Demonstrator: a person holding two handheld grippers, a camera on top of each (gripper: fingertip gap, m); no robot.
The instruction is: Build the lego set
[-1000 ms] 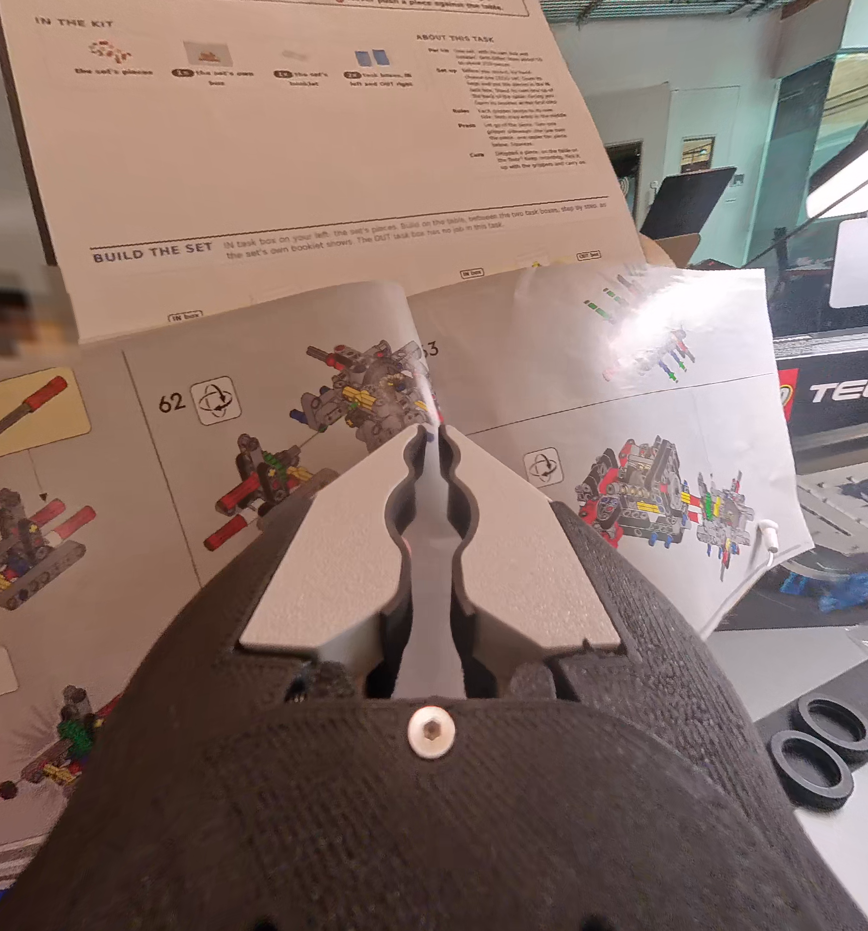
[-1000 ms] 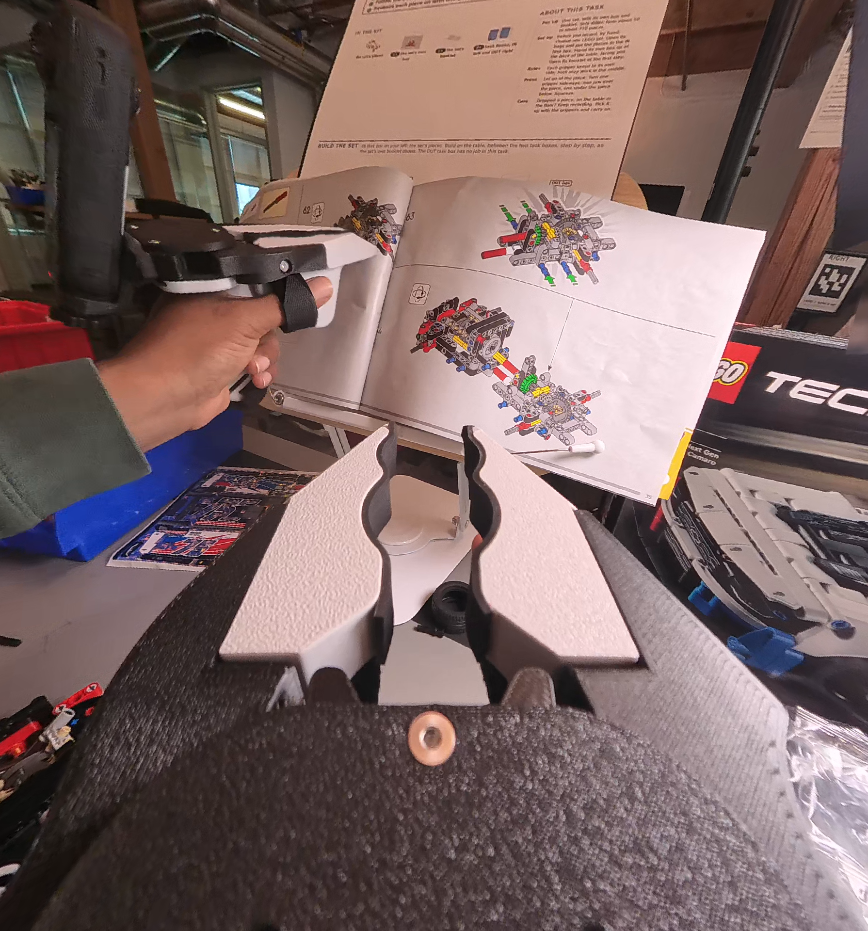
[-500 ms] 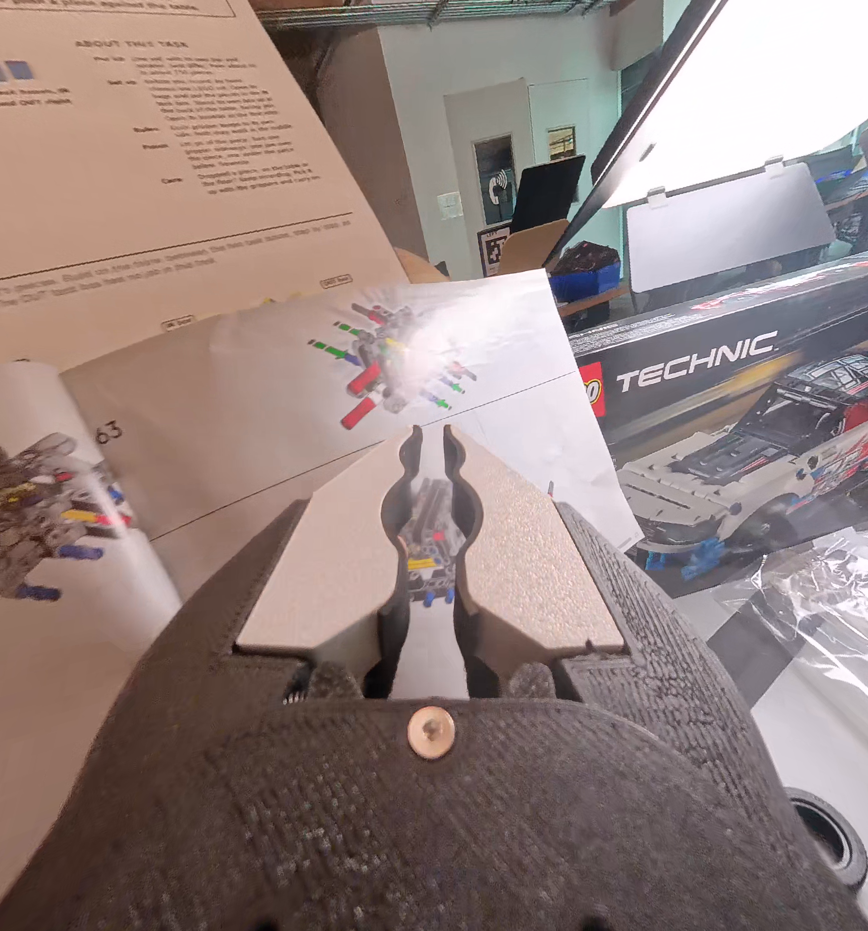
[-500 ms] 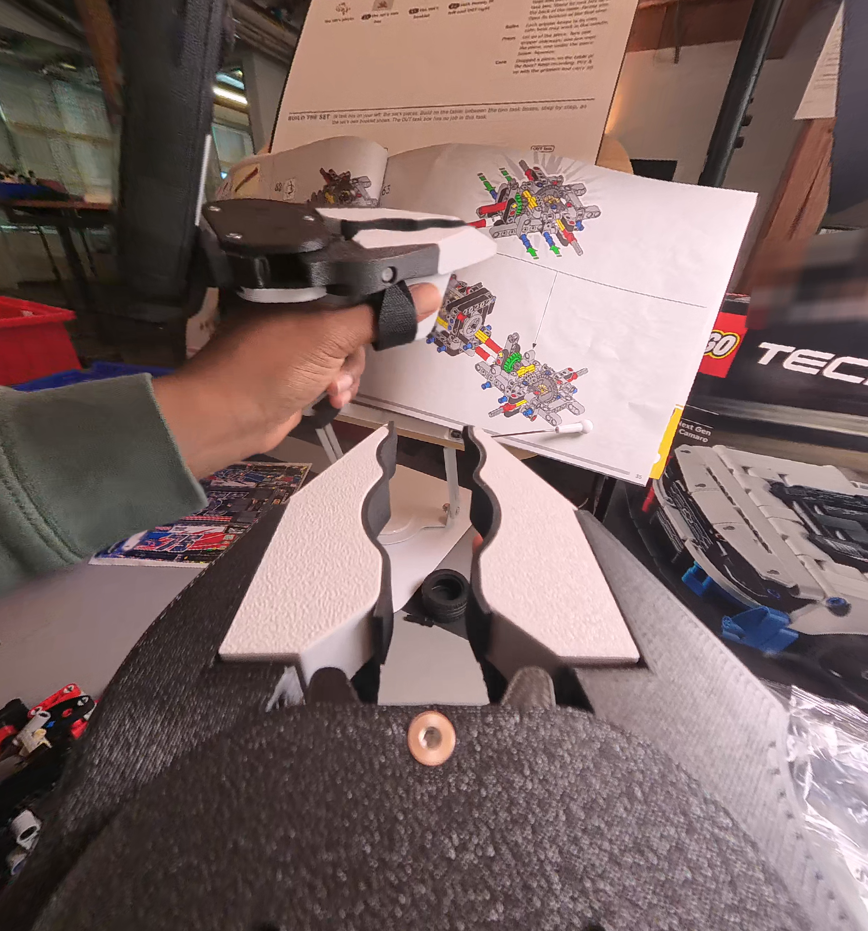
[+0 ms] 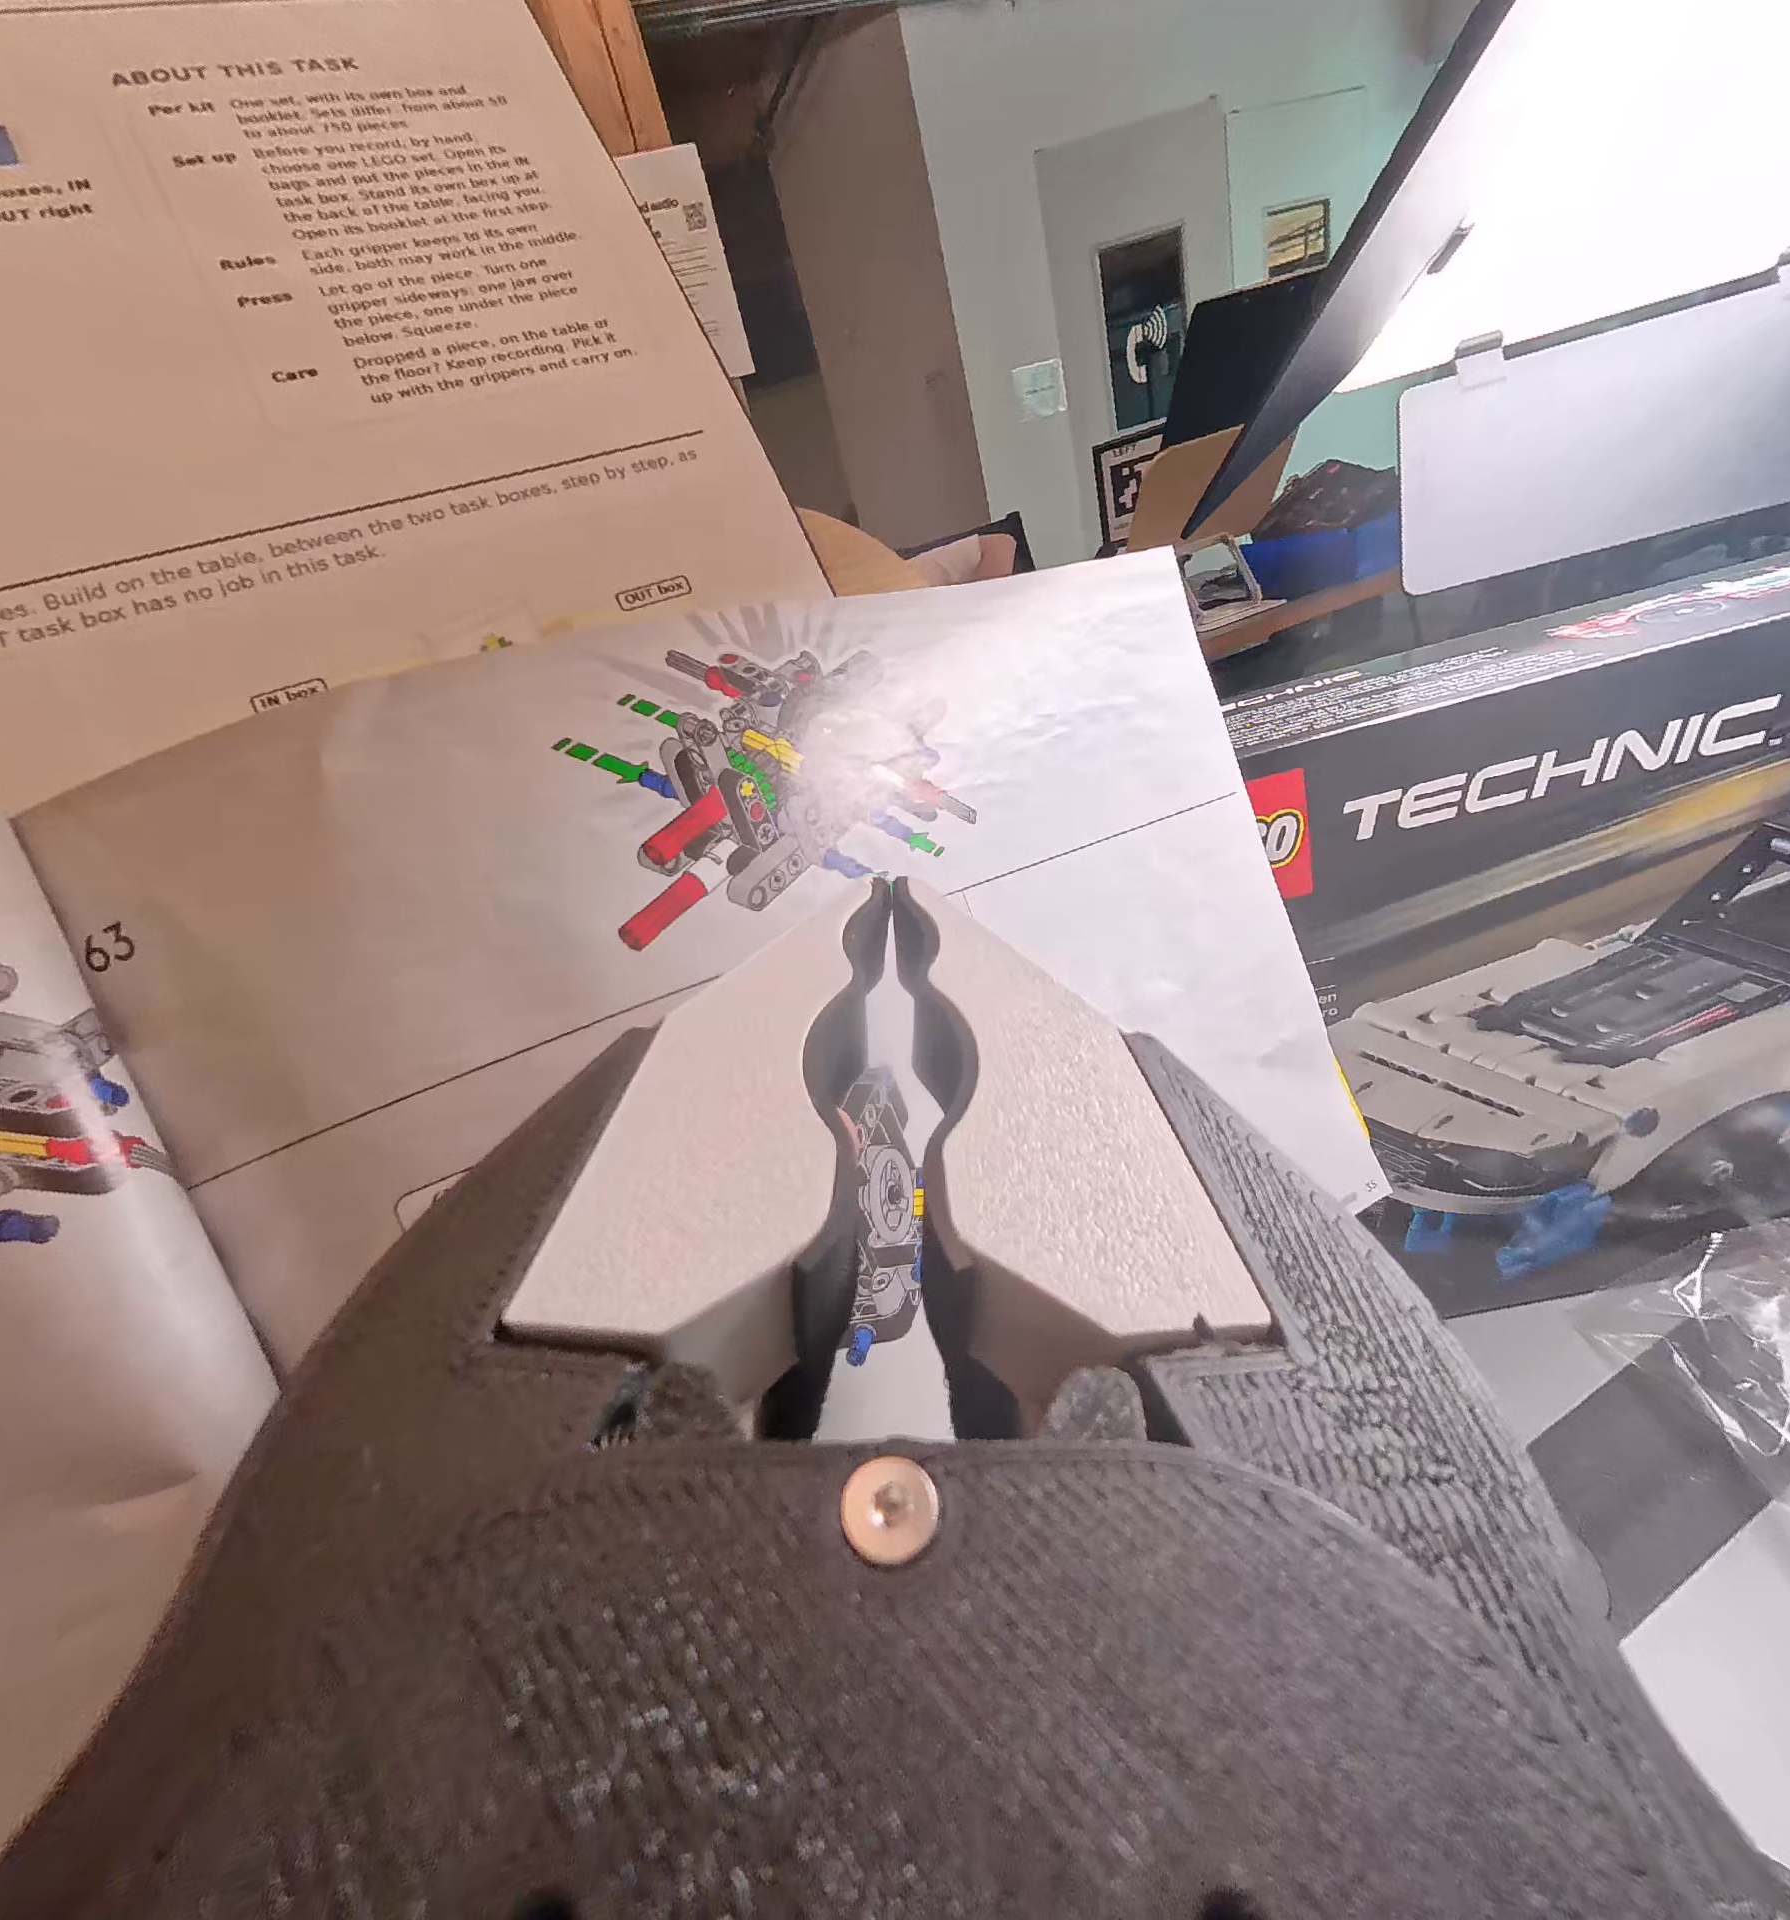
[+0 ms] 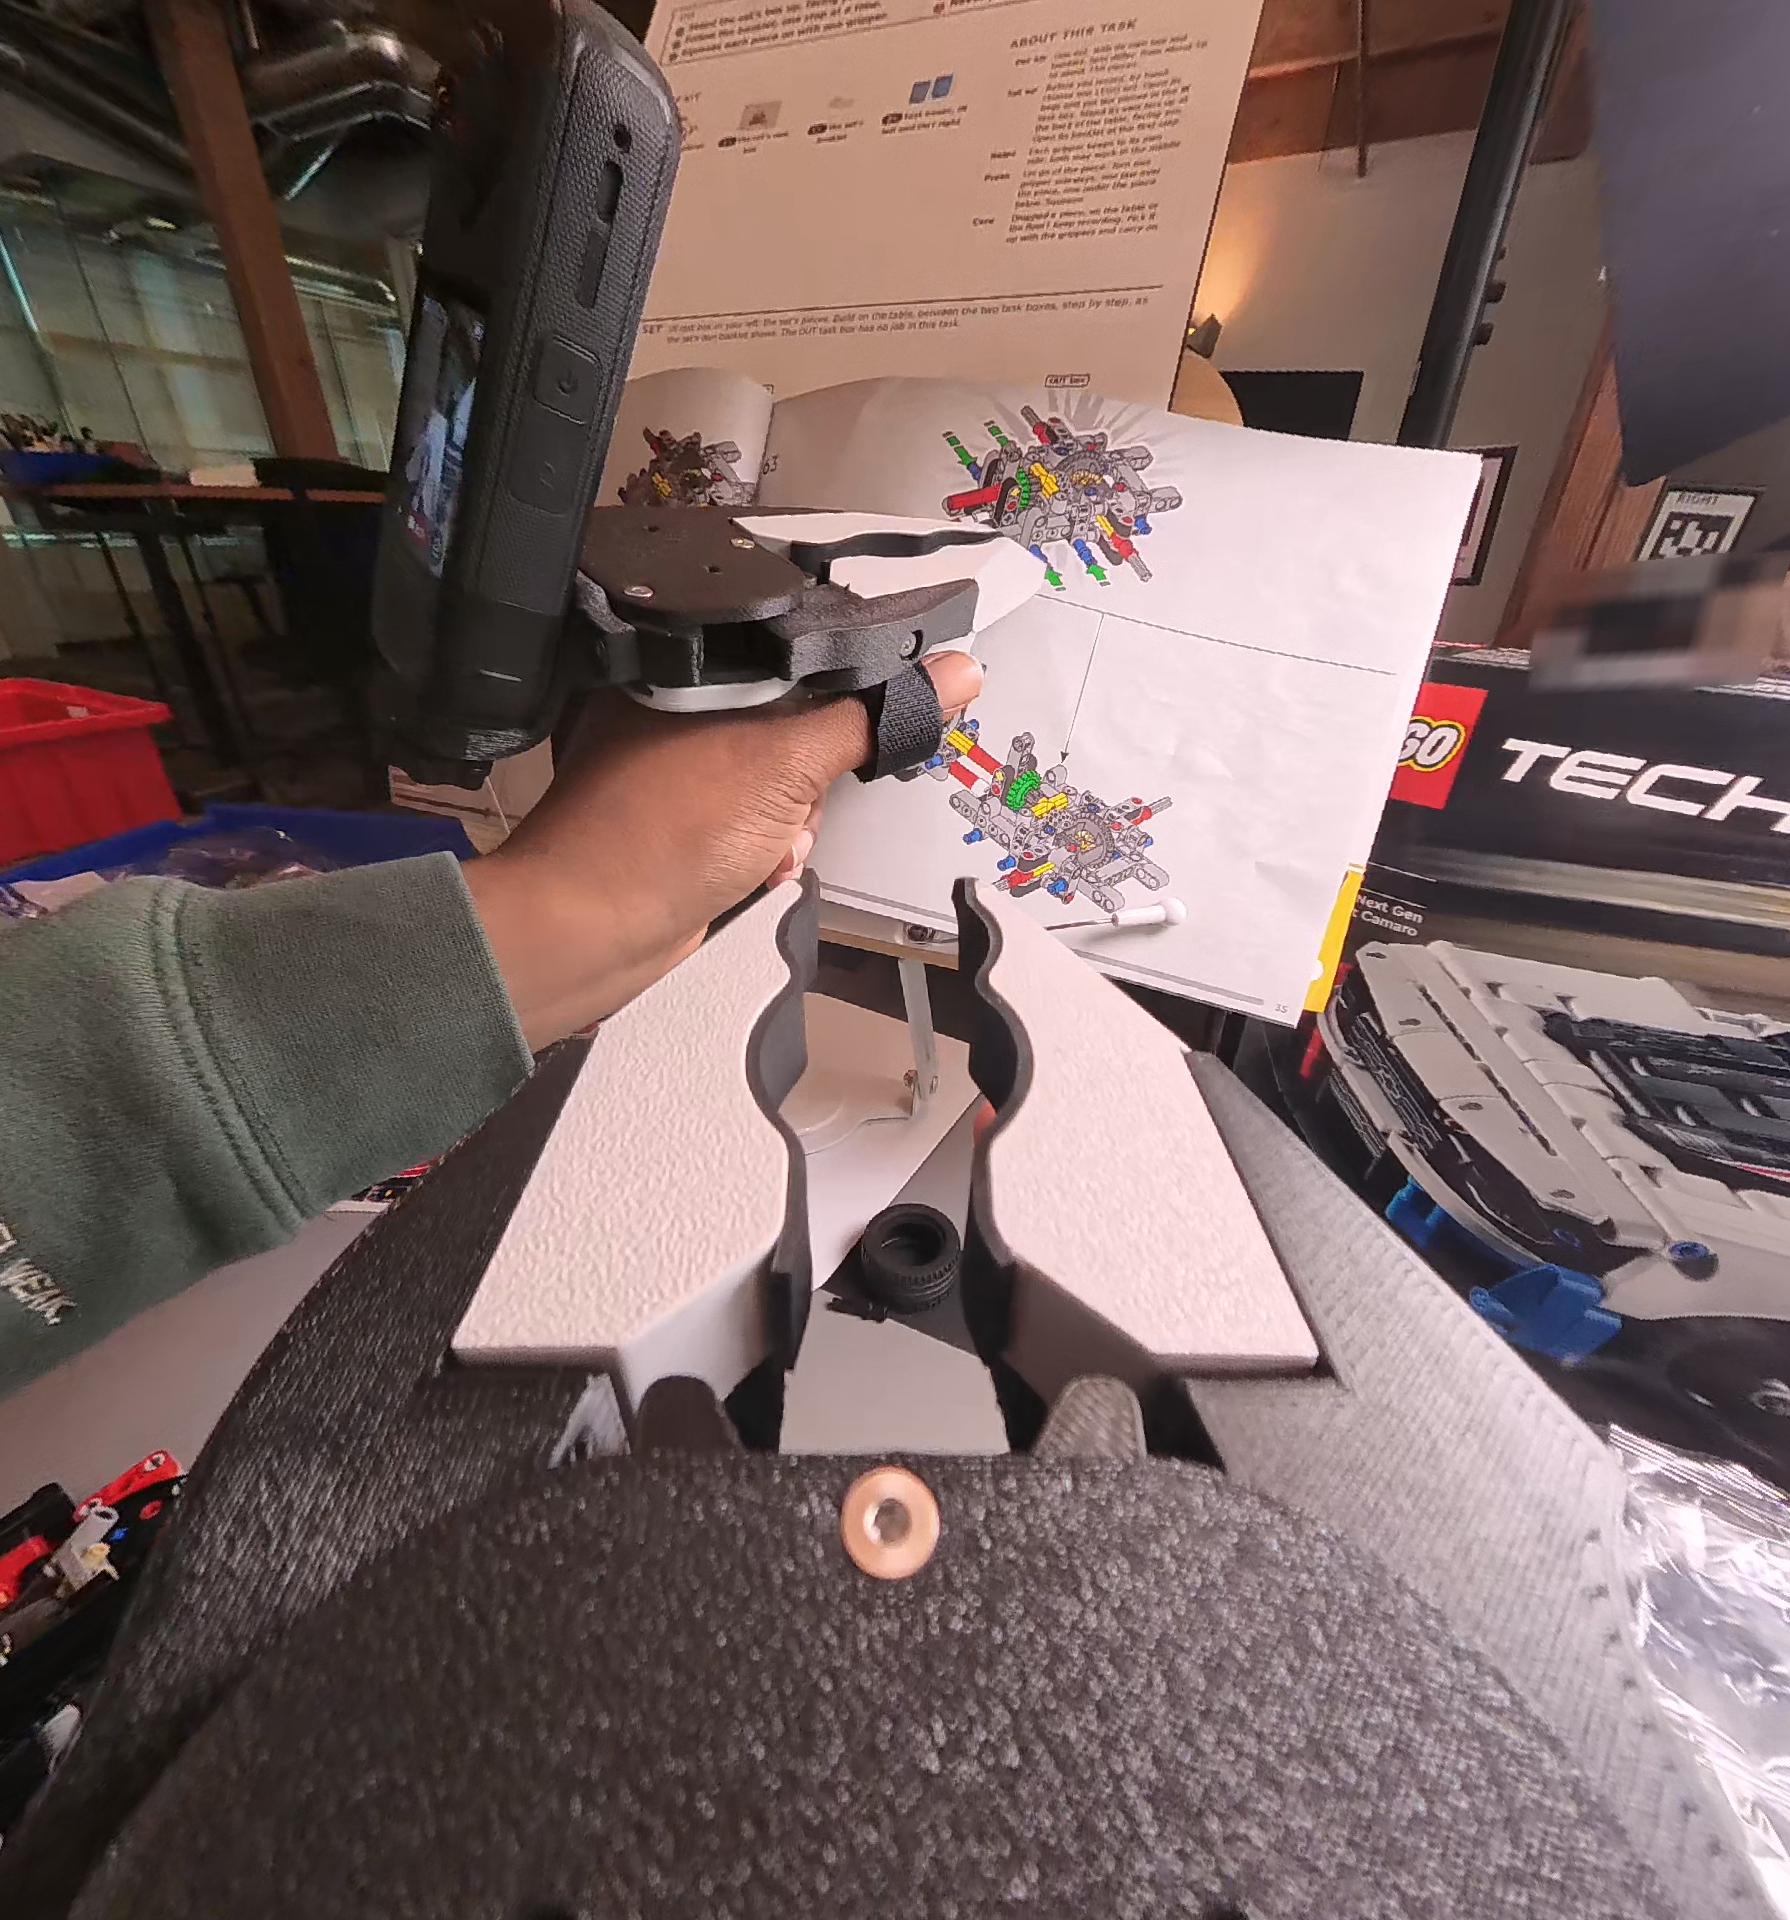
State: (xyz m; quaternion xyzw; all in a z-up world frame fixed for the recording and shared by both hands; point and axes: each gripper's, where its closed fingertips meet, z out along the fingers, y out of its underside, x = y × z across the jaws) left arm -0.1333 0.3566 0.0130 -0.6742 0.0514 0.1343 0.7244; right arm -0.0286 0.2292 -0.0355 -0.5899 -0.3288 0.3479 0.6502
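Note:
The open instruction booklet stands on a stand; it also shows in the right wrist view. My left gripper is shut, with nothing seen between its tips, which sit right at the right-hand page, just below the upper drawing. In the right wrist view the same left gripper is held by a hand against that page. My right gripper is open and empty, low in front of the booklet. A small black tyre lies on the table beyond its fingers.
The black set box stands to the right of the booklet and also shows in the right wrist view. A printed task board rises behind. Clear plastic wrap lies right. Loose pieces, a red bin and a blue bin are left. Some 15 cm of space lies between my two pairs of fingers.
My left gripper has swung right from the booklet's fold across the right-hand page, and its jaws have closed. My right gripper has stayed open and shifted only slightly.

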